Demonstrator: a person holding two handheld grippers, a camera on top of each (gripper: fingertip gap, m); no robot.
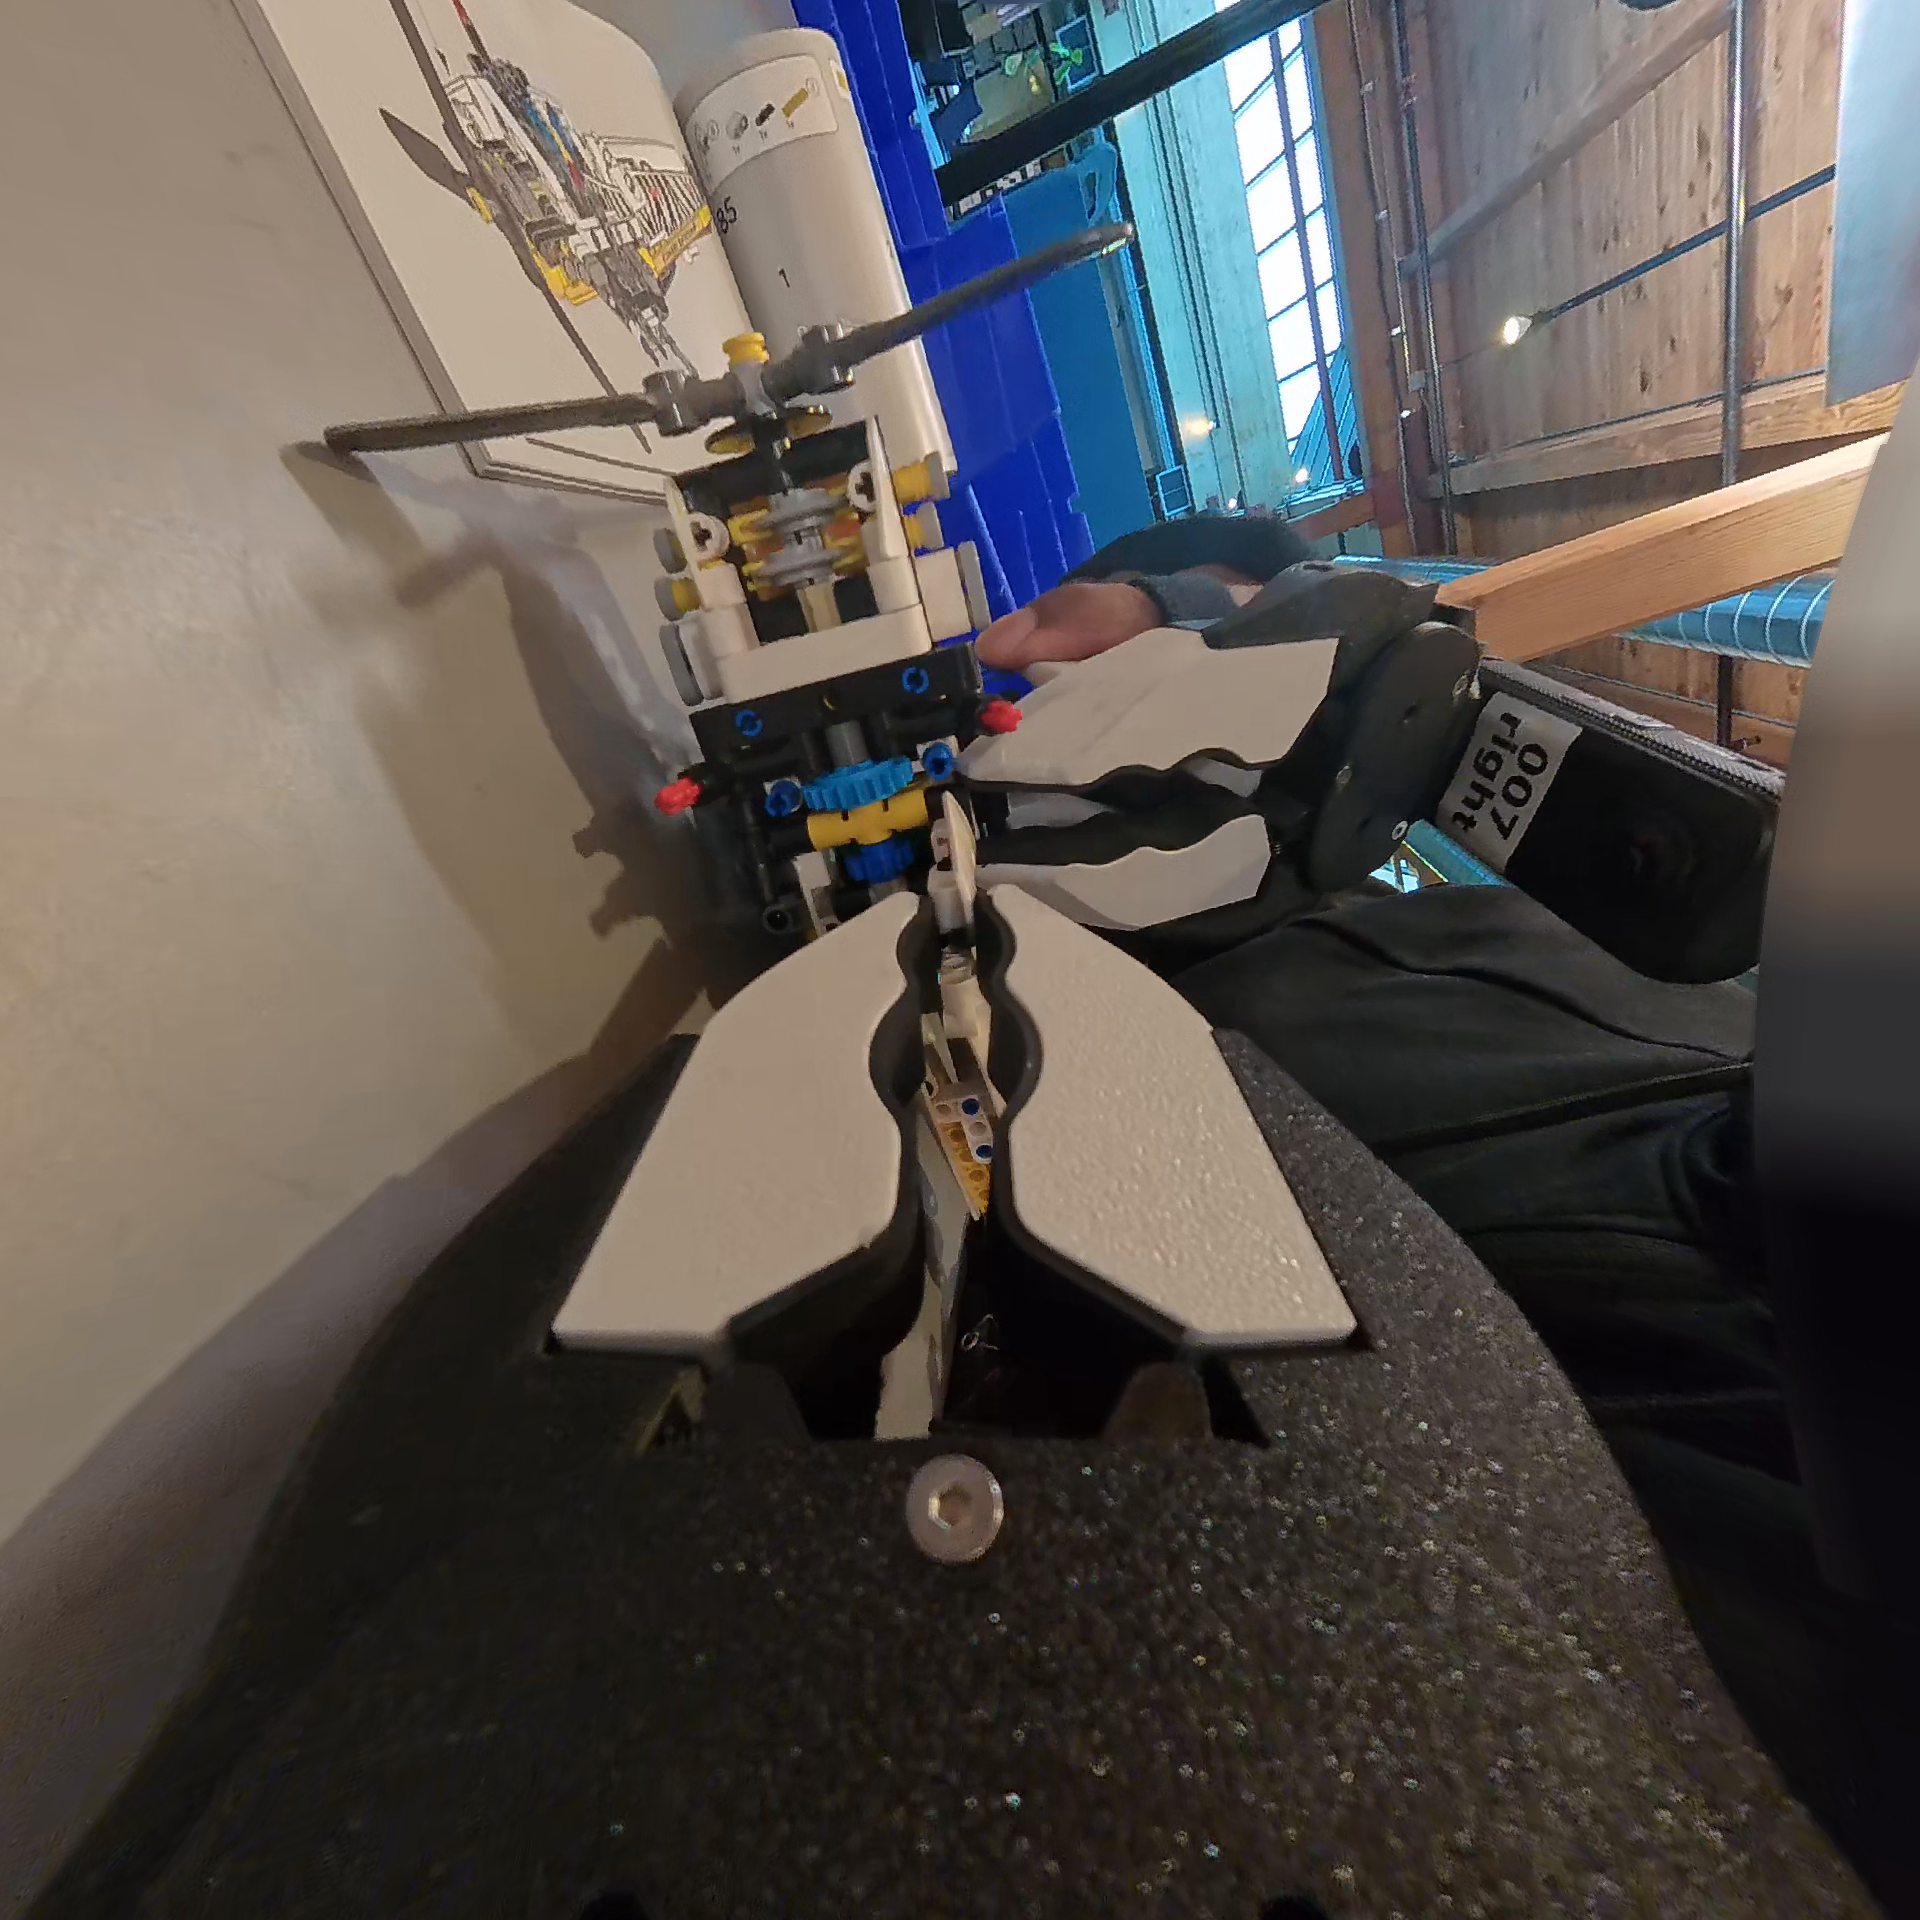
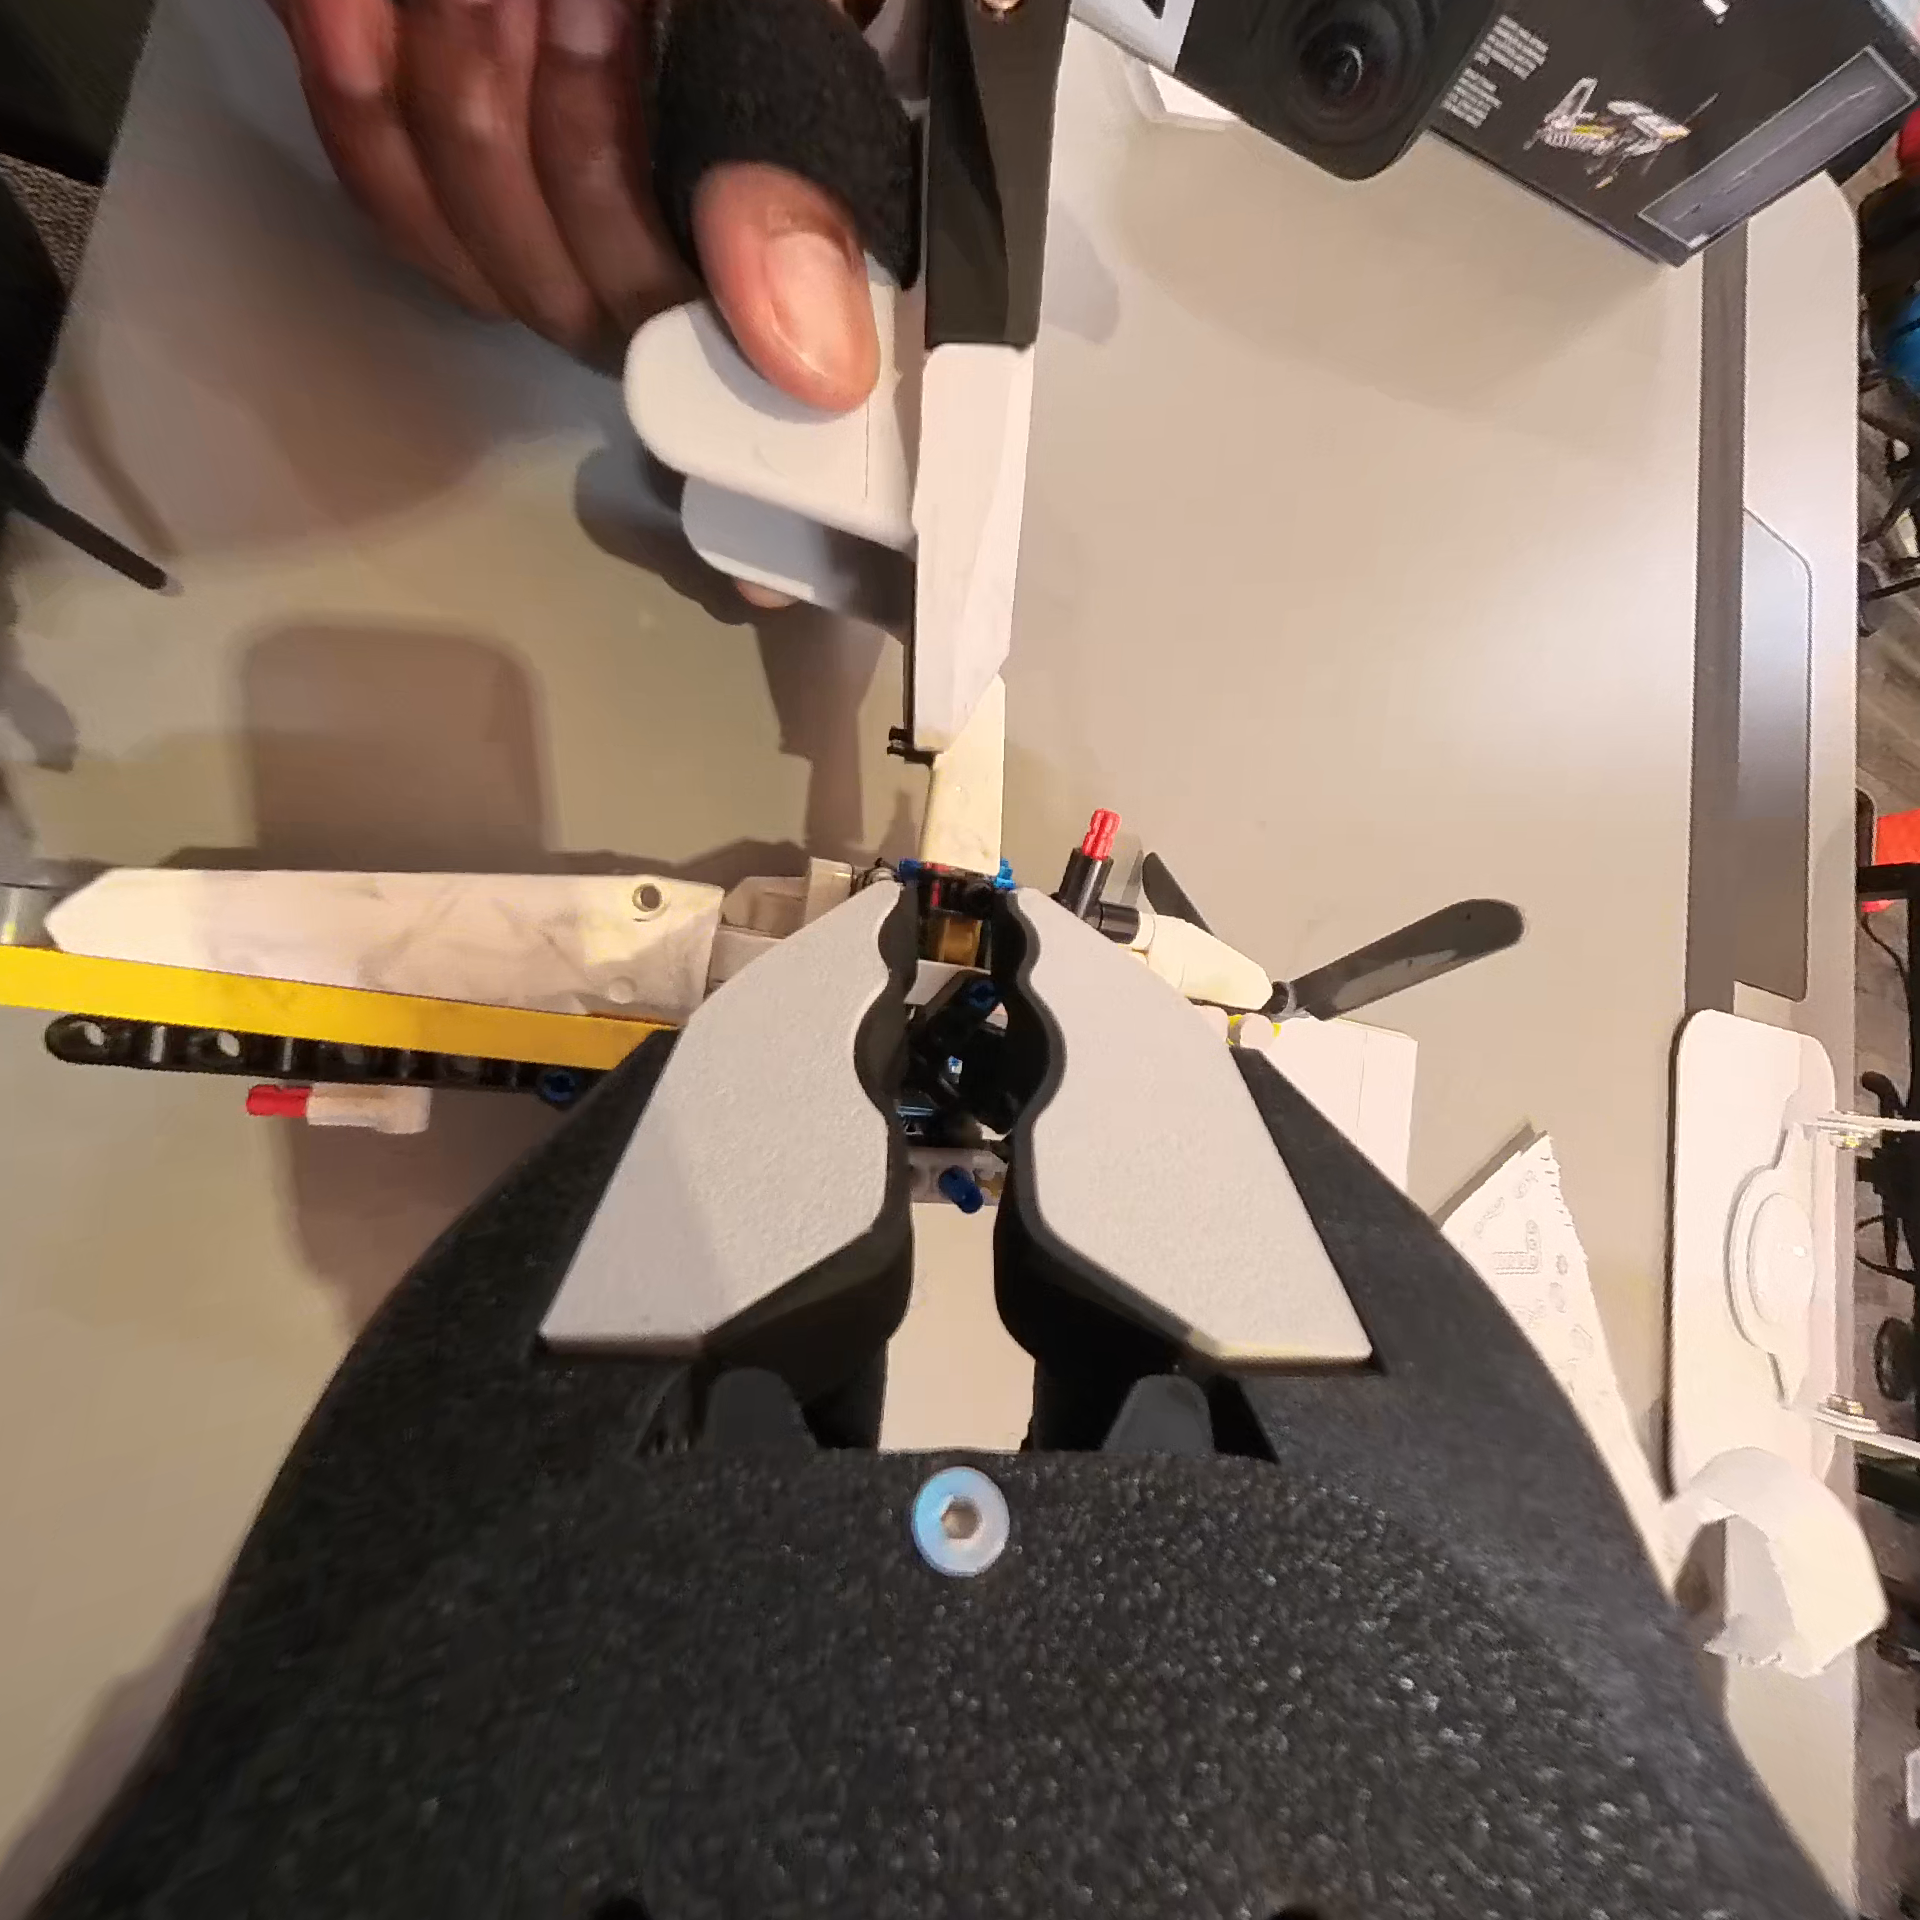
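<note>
Toy helicopter point(image 1: 821, 665) between both jaws.

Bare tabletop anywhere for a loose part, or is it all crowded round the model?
Free: the tabletop between the left gripper and the table's right edge, below the black box. Also the patch under the hand, above the model's white tail panel. Crowded: the model body where the right gripper grips, and the paper sheets right of it.

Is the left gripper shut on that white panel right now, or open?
Shut on it. The left gripper has both pads against the white panel sticking out of the toy helicopter model; the right wrist view shows the same pinch.
</note>
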